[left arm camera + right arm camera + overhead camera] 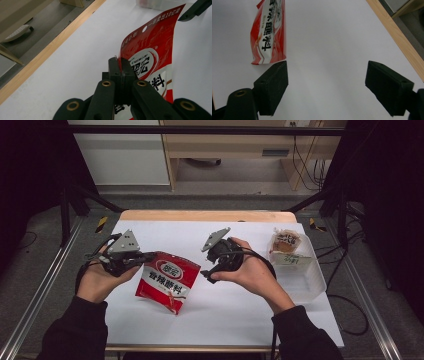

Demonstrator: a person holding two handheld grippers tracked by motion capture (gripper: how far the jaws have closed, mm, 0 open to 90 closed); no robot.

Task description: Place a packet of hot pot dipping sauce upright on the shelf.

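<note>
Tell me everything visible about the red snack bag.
The red snack bag is a glossy, flat foil-like pouch, red with a white band, black Chinese characters, an oval logo and a round hang hole near its top edge. The left gripper has its jaws shut on one side edge. It hangs tilted above the white table.
</note>
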